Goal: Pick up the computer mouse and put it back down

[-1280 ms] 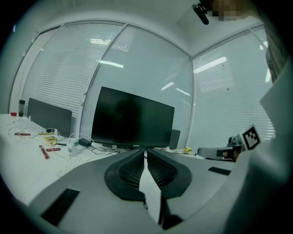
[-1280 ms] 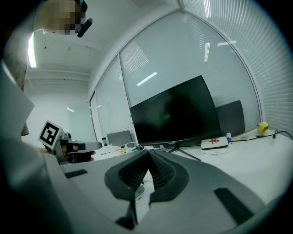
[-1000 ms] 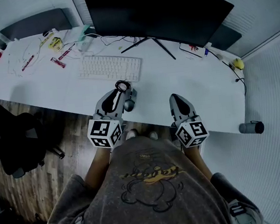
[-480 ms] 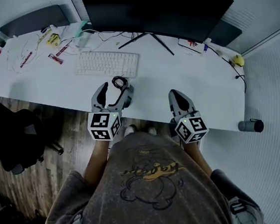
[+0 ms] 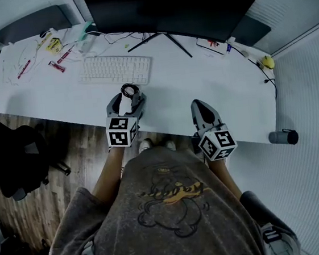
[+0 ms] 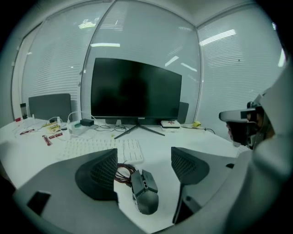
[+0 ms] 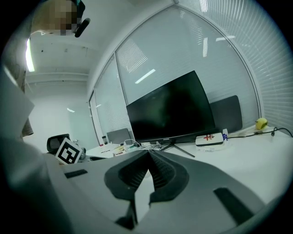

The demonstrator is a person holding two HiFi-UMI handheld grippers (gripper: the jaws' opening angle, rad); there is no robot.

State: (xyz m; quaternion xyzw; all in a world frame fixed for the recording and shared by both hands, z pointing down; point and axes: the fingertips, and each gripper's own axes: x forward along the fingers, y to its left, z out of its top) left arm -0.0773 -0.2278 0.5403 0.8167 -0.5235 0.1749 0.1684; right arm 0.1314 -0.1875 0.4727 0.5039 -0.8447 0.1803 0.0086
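Your left tongs (image 6: pixel 144 161) are opening wide, pads clear of the computer mouse (image 6: pixel 144 194), which lies on the worktop (image 6: pixel 208 142) between them beside its coiled cable (image 6: pixel 122 172). It looks light, rigid and smooth-shelled, so take it across its flanks at mid-body. You hold that hand tilted down over the near edge, while the right tongs (image 7: pixel 149 170) rest closed and empty, near level.

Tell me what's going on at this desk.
A person at the white desk holds a gripper in each hand. The left gripper has its fingers opening, with the computer mouse lying on the desk between them, neither pressing it. The right gripper is shut and empty, over the desk's near edge.
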